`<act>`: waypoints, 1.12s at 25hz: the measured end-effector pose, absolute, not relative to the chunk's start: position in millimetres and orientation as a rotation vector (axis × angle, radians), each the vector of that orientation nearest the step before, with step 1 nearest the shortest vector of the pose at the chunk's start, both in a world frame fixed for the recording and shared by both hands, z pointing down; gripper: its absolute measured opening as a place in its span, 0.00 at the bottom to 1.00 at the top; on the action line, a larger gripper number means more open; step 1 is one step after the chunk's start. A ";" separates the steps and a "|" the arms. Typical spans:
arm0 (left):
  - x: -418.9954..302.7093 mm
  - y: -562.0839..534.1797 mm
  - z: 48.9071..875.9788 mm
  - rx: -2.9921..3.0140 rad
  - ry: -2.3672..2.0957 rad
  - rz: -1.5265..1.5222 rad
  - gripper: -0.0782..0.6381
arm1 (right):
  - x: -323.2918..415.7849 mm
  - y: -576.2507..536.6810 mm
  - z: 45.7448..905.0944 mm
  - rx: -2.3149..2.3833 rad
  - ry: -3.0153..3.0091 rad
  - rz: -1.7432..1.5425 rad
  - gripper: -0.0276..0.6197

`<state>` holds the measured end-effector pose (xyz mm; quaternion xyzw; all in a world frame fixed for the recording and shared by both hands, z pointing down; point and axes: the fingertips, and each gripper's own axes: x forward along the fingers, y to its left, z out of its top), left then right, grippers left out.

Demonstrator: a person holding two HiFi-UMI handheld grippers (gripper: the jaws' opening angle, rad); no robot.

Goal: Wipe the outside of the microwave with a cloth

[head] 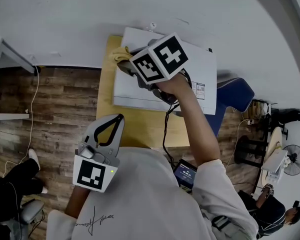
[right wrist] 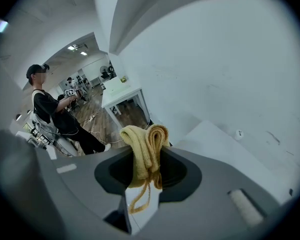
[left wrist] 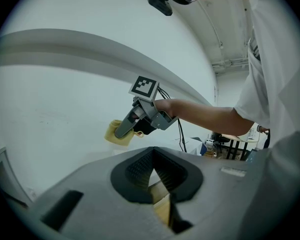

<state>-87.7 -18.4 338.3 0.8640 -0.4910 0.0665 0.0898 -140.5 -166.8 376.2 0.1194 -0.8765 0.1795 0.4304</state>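
The white microwave (head: 190, 79) stands on a wooden table (head: 135, 126) against the white wall. My right gripper (head: 125, 65) is over the microwave's top left corner, shut on a folded yellow cloth (head: 121, 53). The right gripper view shows the cloth (right wrist: 146, 146) bunched between the jaws, a loose loop hanging down, with the microwave's top (right wrist: 225, 149) beyond. My left gripper (head: 120, 118) is held low near the table's front edge, its jaws shut on nothing. Its own view looks up at the right gripper (left wrist: 121, 130) and the cloth (left wrist: 114, 135).
A blue chair (head: 237, 96) sits right of the table and a white desk (head: 2, 79) is at the far left. A seated person's legs (head: 15, 181) are on the wooden floor at lower left. Stools and a fan (head: 295, 160) crowd the right side.
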 end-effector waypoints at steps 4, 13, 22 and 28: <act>-71.0 -22.9 338.3 2.598 -1.420 0.205 0.10 | -106.3 -180.5 370.3 0.370 -2.180 0.457 0.23; -25.2 -25.9 335.6 2.662 -1.328 0.214 0.10 | -15.0 -203.7 359.6 0.543 -2.159 0.496 0.23; 16.1 -27.5 330.5 2.704 -1.258 0.232 0.10 | 83.5 -219.9 359.1 0.707 -2.107 0.556 0.23; 31.4 -25.1 333.3 2.691 -1.248 0.239 0.10 | 157.1 -225.9 370.3 0.830 -2.020 0.575 0.23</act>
